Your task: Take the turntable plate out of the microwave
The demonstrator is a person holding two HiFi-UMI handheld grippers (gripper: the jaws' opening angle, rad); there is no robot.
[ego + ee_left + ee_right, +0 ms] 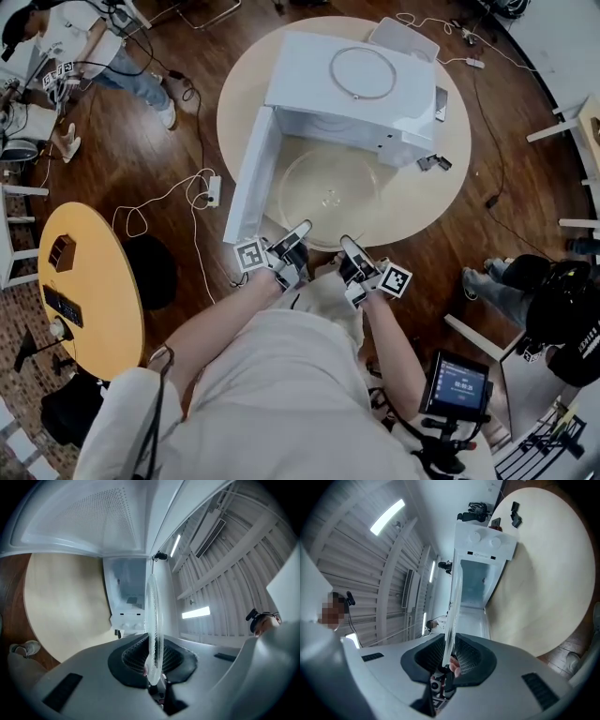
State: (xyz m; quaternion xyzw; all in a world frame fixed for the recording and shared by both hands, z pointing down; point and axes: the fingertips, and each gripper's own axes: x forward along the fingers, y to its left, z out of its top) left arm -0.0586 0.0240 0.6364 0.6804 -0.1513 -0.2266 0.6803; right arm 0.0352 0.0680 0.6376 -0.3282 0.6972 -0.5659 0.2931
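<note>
Jaws of left gripper (301,231) and right gripper (346,244) both clamp one glass turntable plate (327,191) before one open microwave (354,101).

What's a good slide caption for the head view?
Left tool and right tool grip the glass turntable plate in front of the open microwave on a round table.

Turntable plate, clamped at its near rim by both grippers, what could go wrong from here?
The left gripper and right gripper pinch only the near rim of the turntable plate, close together, so the smooth glass could slip or tip down onto the table. Swung left, it might knock the open microwave door.
</note>
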